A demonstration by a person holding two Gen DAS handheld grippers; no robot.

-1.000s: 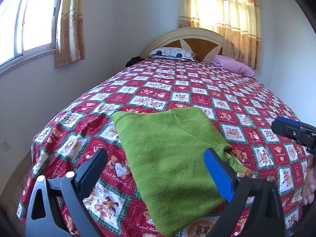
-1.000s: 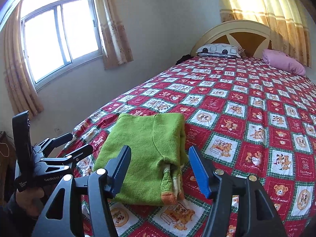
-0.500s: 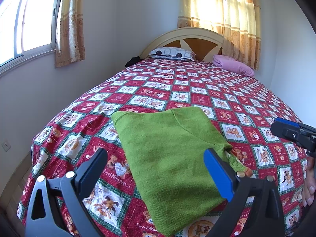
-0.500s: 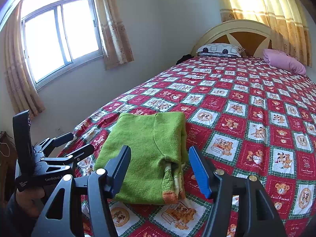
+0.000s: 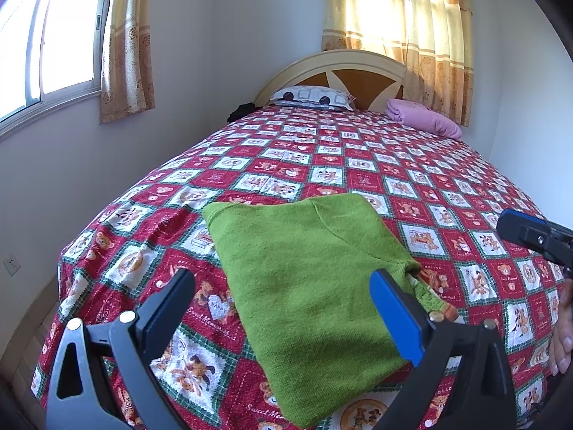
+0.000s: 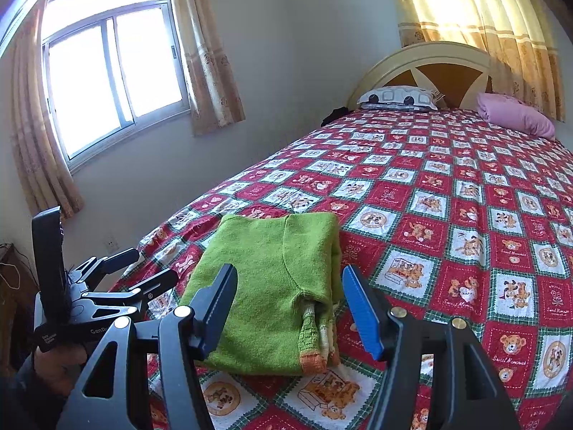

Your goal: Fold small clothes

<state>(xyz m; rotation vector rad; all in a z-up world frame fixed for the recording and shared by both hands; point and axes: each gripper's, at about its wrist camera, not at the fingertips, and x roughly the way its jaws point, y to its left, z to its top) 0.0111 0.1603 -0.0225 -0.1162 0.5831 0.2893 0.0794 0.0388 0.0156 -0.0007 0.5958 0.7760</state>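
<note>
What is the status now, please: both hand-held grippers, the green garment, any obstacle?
Left hand-held gripper open, empty. Right hand-held gripper open, empty, above bed. Green garment lies folded on the bedspread. Nothing in the way.

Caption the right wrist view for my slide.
Open right tool hovers over a folded green sweater on a patterned bedspread.

Left tool (image 5: 283, 308): black plastic frame, one black pad, one blue pad, brass screw heads. Right tool (image 6: 290, 304): same build. Dark sleeve (image 6: 14, 394) at near left; white lettering on tool body.
</note>
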